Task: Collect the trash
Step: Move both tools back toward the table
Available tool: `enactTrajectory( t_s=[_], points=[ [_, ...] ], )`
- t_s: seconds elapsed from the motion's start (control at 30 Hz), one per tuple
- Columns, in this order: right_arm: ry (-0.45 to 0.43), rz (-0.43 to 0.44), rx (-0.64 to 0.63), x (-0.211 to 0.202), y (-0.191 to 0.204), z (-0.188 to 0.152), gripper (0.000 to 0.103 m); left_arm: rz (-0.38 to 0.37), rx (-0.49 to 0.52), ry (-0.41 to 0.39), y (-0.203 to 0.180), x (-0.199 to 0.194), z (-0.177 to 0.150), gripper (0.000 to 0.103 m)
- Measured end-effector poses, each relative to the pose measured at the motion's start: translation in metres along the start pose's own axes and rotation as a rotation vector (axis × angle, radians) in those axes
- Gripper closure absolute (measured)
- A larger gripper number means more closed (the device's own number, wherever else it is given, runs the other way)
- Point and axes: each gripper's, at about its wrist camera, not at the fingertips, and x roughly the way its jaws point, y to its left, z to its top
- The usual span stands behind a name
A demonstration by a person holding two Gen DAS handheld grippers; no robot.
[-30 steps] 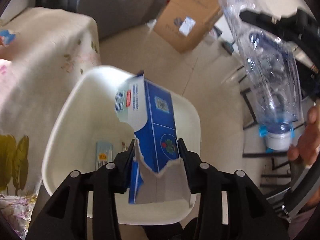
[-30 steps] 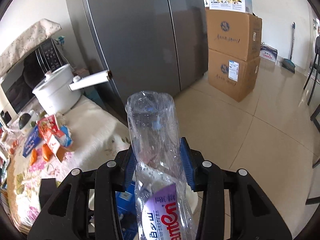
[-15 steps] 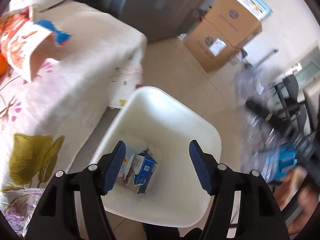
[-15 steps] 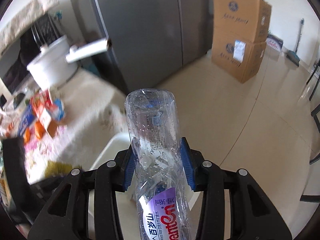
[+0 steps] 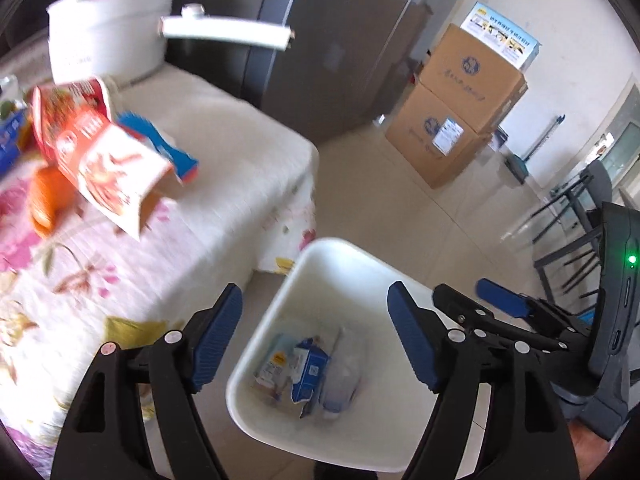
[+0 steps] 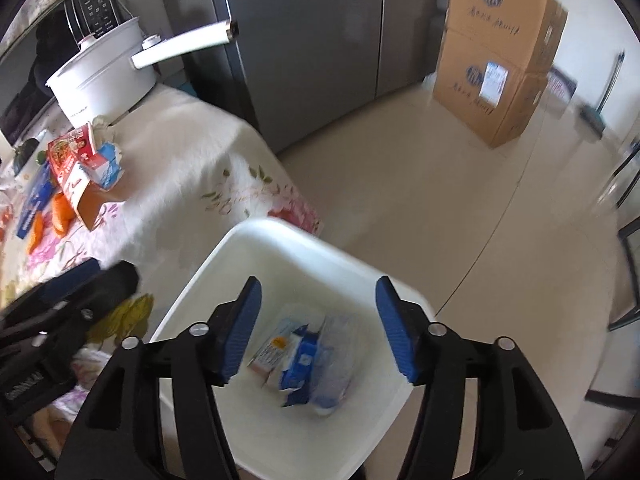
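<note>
Glossy floor tiles (image 6: 440,208); smooth white bin (image 6: 280,240)

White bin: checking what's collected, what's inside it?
The white bin holds a torn blue carton, a small pale packet and a clear plastic bottle. Anything beneath them is hidden.

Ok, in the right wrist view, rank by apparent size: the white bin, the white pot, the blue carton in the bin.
1. white bin
2. white pot, though it sits farther away, so true size is unsure
3. blue carton
</note>
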Motion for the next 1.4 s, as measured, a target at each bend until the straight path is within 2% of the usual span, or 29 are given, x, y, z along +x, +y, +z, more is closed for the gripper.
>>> enactTrajectory(
  t_s=[0.17, 0.37, 0.53, 0.77, 1.0, 1.2, 1.4],
  points=[
    [-0.100, -0.081, 0.006, -0.013, 0.005, 0.008, 0.025, 0.067, 0.004, -0.063, 0.010, -0.009, 0.009, 0.026],
    [-0.223, -0.124, 0.051, -0.030, 0.015, 0.020, 0.008, 0.150, 0.017, -0.136, 0.019, -0.021, 0.017, 0.018],
    [-0.310, -0.184, 0.046, -0.041, 0.033, 0.025, 0.007, 0.219, 0.008, -0.201, 0.034, -0.037, 0.025, 0.012],
    [-0.369, -0.216, -0.021, -0.043, 0.068, 0.031, 0.007, 0.252, -0.041, -0.220, 0.062, -0.049, 0.034, 0.011],
    [-0.402, -0.179, 0.013, -0.044, 0.094, 0.041, 0.007, 0.278, -0.087, -0.247, 0.091, -0.065, 0.039, 0.011],
    [-0.378, -0.130, 0.032, -0.034, 0.122, 0.045, 0.007, 0.323, -0.112, -0.247, 0.122, -0.073, 0.041, 0.011],
    [-0.368, -0.088, -0.001, -0.024, 0.161, 0.050, 0.007, 0.361, -0.147, -0.239, 0.153, -0.078, 0.042, 0.011]
  ],
)
